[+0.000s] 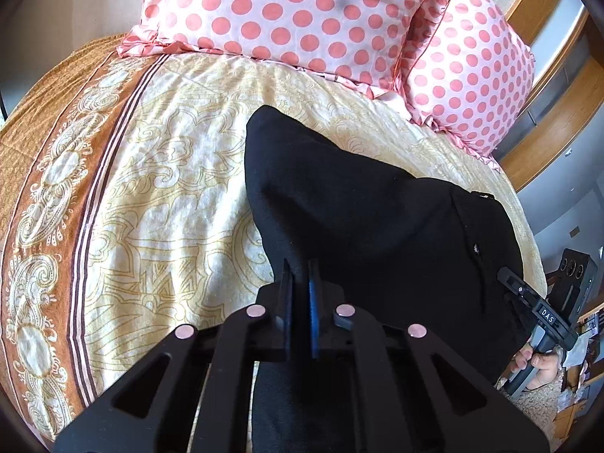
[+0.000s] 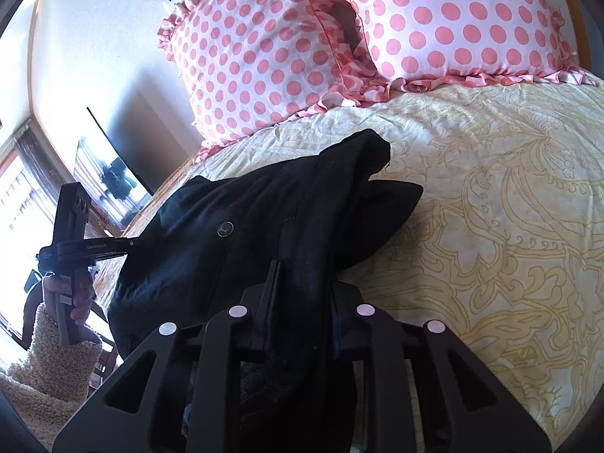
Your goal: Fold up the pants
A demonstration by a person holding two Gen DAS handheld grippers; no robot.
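While my left gripper (image 1: 301, 283) and right gripper (image 2: 305, 294) each pinch the black pants (image 1: 358, 207) above the bed's (image 1: 170, 188) near edge — uneven lifting could bunch them.

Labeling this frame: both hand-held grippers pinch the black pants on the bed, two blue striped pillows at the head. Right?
Not quite. The pillows are pink with polka dots, not blue striped; both wrist views show it. The rest holds: the left hand-held gripper and right hand-held gripper each pinch the black pants on the bed.
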